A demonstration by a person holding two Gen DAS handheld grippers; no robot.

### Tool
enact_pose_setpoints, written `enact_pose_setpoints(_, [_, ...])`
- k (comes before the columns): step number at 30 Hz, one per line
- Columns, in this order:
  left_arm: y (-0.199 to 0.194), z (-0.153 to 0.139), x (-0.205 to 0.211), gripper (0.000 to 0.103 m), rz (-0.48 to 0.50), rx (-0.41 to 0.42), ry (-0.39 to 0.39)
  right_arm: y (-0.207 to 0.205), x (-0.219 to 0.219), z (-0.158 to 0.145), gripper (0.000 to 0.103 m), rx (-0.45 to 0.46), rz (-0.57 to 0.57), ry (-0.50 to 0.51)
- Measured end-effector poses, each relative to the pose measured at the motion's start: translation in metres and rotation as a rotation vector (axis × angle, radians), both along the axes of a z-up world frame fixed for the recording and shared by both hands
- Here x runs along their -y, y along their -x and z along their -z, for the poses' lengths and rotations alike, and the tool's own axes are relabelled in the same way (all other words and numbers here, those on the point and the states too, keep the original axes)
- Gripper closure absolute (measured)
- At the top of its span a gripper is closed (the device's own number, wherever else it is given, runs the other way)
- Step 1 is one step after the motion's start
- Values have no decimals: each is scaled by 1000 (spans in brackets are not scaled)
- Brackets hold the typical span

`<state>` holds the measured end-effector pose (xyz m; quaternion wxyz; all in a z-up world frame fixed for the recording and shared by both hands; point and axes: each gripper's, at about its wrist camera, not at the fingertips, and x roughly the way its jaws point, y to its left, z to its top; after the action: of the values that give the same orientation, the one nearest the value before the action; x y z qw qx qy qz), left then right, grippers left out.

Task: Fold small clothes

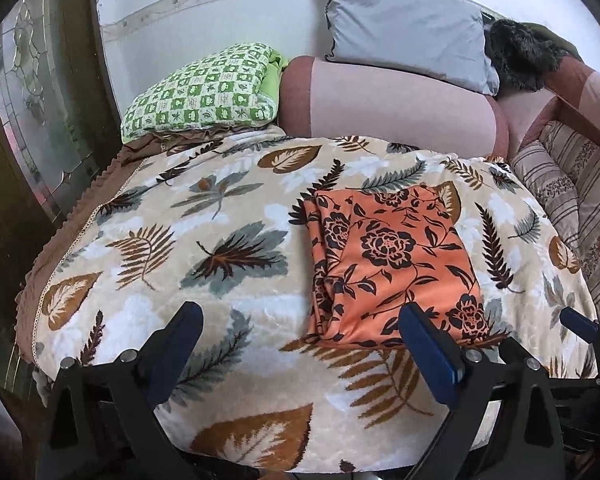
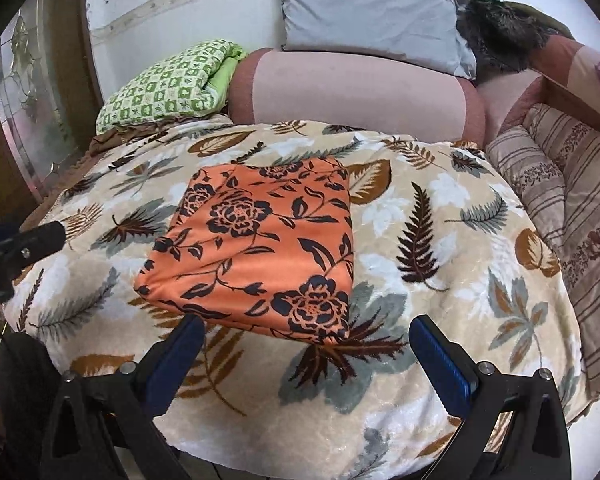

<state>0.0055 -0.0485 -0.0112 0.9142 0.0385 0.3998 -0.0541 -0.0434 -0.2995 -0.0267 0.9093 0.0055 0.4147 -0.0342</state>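
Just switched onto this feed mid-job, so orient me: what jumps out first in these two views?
The orange floral garment stands out first, lying folded into a neat rectangle in the middle of the leaf-print blanket. Both grippers hover open at its near edge, the left gripper and the right gripper, neither touching it. Behind, a green checkered pillow and a grey cushion sit against the wall.

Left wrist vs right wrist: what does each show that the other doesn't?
Left wrist only: the layered folds along the left edge of the orange floral garment, and the right gripper's finger at the frame's right edge.

Right wrist only: the garment's smooth folded top in full, and the left gripper's finger at the left edge.

Both: the leaf-print blanket, green checked pillow, grey pillow, and open, empty jaws.
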Motion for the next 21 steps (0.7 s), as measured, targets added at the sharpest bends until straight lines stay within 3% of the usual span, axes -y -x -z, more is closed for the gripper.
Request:
enact_pose_setpoints(6, [-5,6,-5,5,-5,-28,16,-6,-2,-2,0,3,2,-2])
enact_pose_setpoints(21, [0,-3,0,5,16,22,1,-9,-1,-14,0,25,27,1])
